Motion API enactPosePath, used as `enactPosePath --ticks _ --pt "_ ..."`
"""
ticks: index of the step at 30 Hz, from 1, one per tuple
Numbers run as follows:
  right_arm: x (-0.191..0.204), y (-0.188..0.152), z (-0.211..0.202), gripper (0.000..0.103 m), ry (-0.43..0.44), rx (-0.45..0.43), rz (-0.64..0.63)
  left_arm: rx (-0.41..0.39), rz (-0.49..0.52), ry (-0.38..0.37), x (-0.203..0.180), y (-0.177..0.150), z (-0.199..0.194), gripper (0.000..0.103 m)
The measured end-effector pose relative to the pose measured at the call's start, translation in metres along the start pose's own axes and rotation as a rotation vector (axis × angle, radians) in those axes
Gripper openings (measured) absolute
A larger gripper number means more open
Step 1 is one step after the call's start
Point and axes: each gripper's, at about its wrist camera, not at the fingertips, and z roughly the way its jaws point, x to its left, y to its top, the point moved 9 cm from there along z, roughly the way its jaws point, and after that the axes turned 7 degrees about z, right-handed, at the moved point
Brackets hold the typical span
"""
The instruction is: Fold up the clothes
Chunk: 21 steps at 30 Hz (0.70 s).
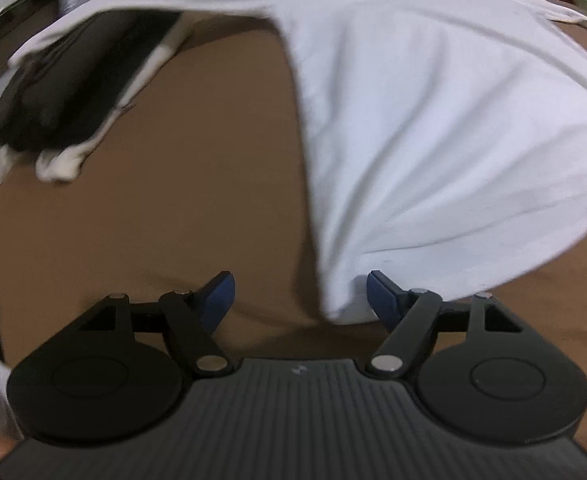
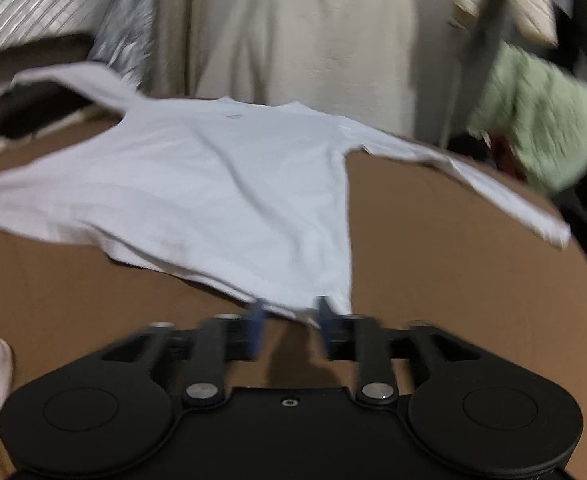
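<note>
A white long-sleeved shirt (image 1: 433, 120) lies spread on a brown surface (image 1: 193, 180), one sleeve stretched to the far left. My left gripper (image 1: 299, 296) is open; the shirt's near hem corner lies between its blue fingers, against the right one. In the right wrist view the same shirt (image 2: 221, 184) lies flat with both sleeves spread. My right gripper (image 2: 289, 324) is open at the shirt's near hem corner, and the hem edge lies between the blue fingertips (image 2: 327, 320). The view is blurred.
A black and white garment (image 1: 73, 92) lies at the far left of the brown surface (image 2: 453, 280). A green fuzzy cloth (image 2: 533, 128) hangs at the right. A cream cover (image 2: 313, 48) and striped fabric (image 2: 33, 4) stand behind.
</note>
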Motion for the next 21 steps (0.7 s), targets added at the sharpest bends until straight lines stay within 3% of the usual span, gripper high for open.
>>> enactPosePath --ticks 1,3,5,6,7,8,9,10,11,13,17,19,21 --pt "0.001 0.004 0.003 0.067 -0.017 -0.020 -0.031 -0.005 0.022 -0.010 -0.004 0.000 0.001 0.073" --pt "0.001 0.011 0.011 0.067 -0.045 -0.035 -0.071 -0.007 0.068 -0.011 -0.010 0.002 0.004 0.075" --pt "-0.002 0.014 0.021 0.063 -0.044 -0.020 -0.069 -0.006 0.088 0.011 -0.011 0.007 0.011 0.086" --pt "-0.003 0.016 0.025 0.051 -0.028 -0.011 -0.057 -0.002 0.090 0.018 -0.011 0.009 0.015 0.091" --pt "-0.005 0.017 0.028 0.028 -0.014 -0.003 -0.046 0.001 0.091 0.024 -0.010 0.012 0.019 0.089" --pt "-0.007 0.018 0.029 0.016 -0.024 -0.001 -0.046 -0.005 0.054 -0.004 -0.008 0.015 0.019 0.080" --pt "-0.010 0.023 0.027 0.002 -0.034 -0.011 -0.036 -0.026 0.018 -0.029 -0.003 0.018 0.015 0.029" --pt "-0.014 0.027 0.026 0.000 -0.044 -0.020 -0.027 -0.048 -0.019 -0.053 0.002 0.021 0.012 0.007" --pt "-0.017 0.031 0.024 0.000 -0.053 -0.030 -0.015 -0.069 -0.055 -0.078 0.006 0.025 0.008 0.006" --pt "-0.028 0.039 0.014 0.000 -0.038 -0.052 0.061 -0.143 -0.064 -0.059 0.014 0.032 -0.007 0.006" --pt "-0.030 0.037 0.005 0.005 0.030 -0.038 0.139 -0.200 -0.082 -0.054 0.016 0.037 -0.026 0.006" --pt "-0.023 0.030 0.003 0.009 0.062 -0.001 0.141 -0.225 -0.042 -0.010 0.012 0.039 -0.036 0.006" --pt "-0.004 0.029 -0.007 0.009 0.121 0.001 0.108 -0.255 -0.003 0.080 0.014 0.041 -0.045 0.006"
